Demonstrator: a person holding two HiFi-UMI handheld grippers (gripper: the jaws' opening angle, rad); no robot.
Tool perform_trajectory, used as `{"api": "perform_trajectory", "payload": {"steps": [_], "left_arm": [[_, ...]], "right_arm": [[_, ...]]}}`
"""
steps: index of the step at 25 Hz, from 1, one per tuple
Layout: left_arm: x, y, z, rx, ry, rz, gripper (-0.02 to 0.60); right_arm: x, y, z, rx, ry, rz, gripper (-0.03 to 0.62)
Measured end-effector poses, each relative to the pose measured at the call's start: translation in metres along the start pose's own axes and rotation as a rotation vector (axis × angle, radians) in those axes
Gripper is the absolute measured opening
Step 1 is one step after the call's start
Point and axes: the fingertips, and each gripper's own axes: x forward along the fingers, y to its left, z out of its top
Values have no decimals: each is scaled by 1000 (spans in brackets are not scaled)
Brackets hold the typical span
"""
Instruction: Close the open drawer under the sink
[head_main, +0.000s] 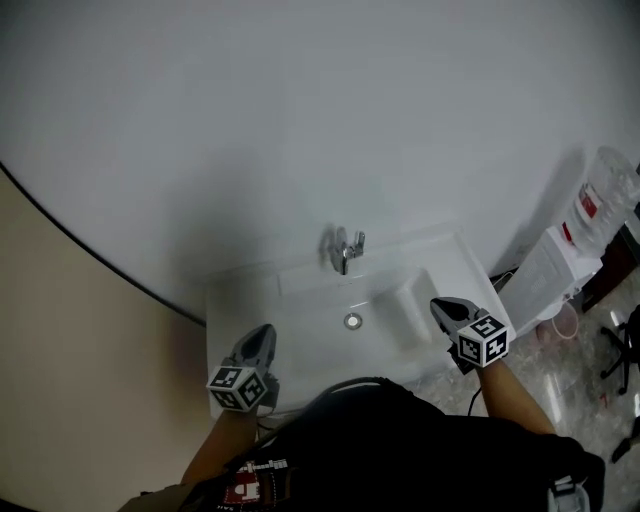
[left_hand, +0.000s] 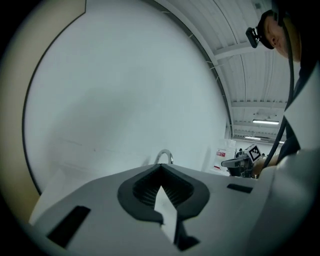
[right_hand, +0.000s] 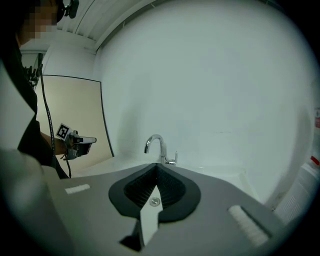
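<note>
The white sink (head_main: 300, 300) stands against the wall, with a chrome faucet (head_main: 346, 250) behind its basin and a drain (head_main: 352, 321) in the middle. The drawer under it is hidden by my body in the head view and is in neither gripper view. My left gripper (head_main: 263, 332) hovers over the sink's front left corner, jaws shut and empty. My right gripper (head_main: 443, 305) hangs over the sink's right side, also shut on nothing. Both point toward the wall. The faucet (right_hand: 160, 147) shows beyond the right gripper (right_hand: 156, 165), and its arc (left_hand: 164, 156) peeks over the left gripper (left_hand: 161, 167).
A white water dispenser (head_main: 560, 270) with a clear bottle (head_main: 605, 195) stands to the right of the sink, and a black chair base (head_main: 625, 350) lies beyond it. A beige wall panel (head_main: 60, 350) with a dark curved edge is at the left. A white wall rises behind the sink.
</note>
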Motion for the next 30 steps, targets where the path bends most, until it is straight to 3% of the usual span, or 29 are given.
{"api": "perform_trajectory", "payload": {"steps": [8, 13, 19, 23, 27, 30], "left_arm": [[-32, 86, 22, -2, 18, -7, -2], [-37, 114, 19, -17, 39, 5, -2], [-35, 116, 16, -35, -7, 67, -2], [-33, 98, 14, -100, -57, 135, -2], [-20, 82, 9, -114, -66, 156, -2], [-14, 70, 12, -83, -60, 144, -2]], "right_arm": [[61, 57, 22, 67, -20, -7, 2], [90, 76, 26, 34, 18, 16, 2], [107, 63, 31, -20, 38, 97, 2], [111, 37, 40, -7, 32, 154, 2], [121, 14, 55, 65, -26, 197, 0], [123, 0, 60, 121, -64, 191, 0]]}}
